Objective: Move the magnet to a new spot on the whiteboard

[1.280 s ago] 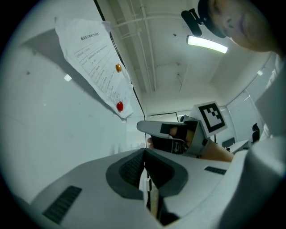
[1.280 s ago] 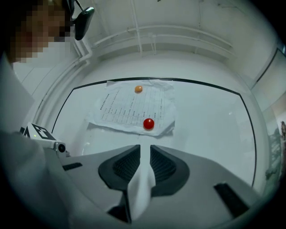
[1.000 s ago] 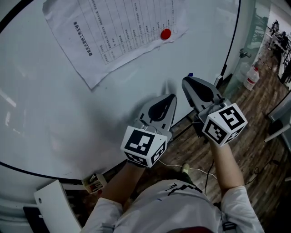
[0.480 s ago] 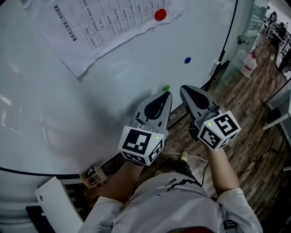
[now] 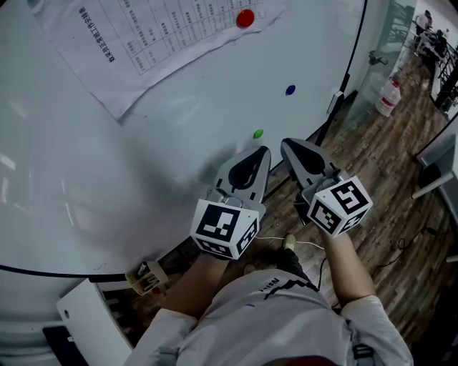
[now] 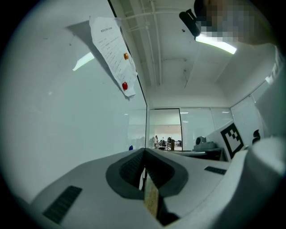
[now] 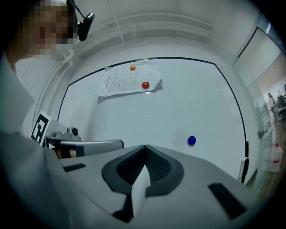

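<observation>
Head view: both tongs point at the whiteboard (image 5: 107, 179), side by side and low. The left tongs (image 5: 263, 150) and right tongs (image 5: 286, 143) are each pressed together with nothing in them. The green magnet (image 5: 258, 134) sits on the board just past the left tips, at 12 o'clock. The blue magnet (image 5: 290, 90) is at 1 o'clock from the green one, and the red magnet (image 5: 245, 18) pins the paper (image 5: 164, 43) far up at 12. I cannot tell which one the task means.

Left gripper view: the jaws meet at the tip and are empty. The red magnet (image 6: 124, 86) and orange magnet (image 6: 126, 56) hold the paper at 11 o'clock.

Right gripper view: the jaws are together and empty, and the blue magnet (image 7: 191, 140) lies at 2 o'clock from the tip.

Any of these is likely a light, hard little disc with a smooth, slippery rim that clings to the board. Pinch it across the rim and tip or slide it free. Taking red or orange would loosen the paper.
</observation>
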`<act>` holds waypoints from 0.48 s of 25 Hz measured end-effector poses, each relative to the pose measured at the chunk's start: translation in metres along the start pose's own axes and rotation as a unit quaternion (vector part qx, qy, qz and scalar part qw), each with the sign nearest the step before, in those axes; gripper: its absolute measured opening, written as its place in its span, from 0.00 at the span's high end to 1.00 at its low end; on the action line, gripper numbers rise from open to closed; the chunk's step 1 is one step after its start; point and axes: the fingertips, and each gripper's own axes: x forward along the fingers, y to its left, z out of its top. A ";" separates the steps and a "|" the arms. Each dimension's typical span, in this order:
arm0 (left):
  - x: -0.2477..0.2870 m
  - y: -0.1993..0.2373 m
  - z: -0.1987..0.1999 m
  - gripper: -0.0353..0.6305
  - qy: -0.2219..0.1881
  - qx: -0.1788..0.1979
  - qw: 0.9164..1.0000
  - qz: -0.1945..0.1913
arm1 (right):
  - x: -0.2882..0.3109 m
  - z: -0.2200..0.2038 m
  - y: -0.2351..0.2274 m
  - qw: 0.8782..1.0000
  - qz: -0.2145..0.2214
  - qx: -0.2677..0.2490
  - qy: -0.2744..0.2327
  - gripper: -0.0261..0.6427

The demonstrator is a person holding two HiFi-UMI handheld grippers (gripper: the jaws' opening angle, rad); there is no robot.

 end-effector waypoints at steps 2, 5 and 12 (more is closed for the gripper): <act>0.000 -0.001 0.001 0.93 -0.001 -0.001 1.000 -0.001 | -0.001 0.001 0.000 1.000 -0.001 -0.001 0.000 0.94; 0.001 -0.002 0.000 0.93 -0.001 -0.002 1.000 -0.002 | -0.001 0.000 0.000 1.000 -0.002 -0.002 0.001 0.94; 0.001 -0.001 -0.004 0.93 0.003 -0.002 1.000 0.000 | 0.001 -0.005 -0.002 1.000 0.000 0.000 0.000 0.94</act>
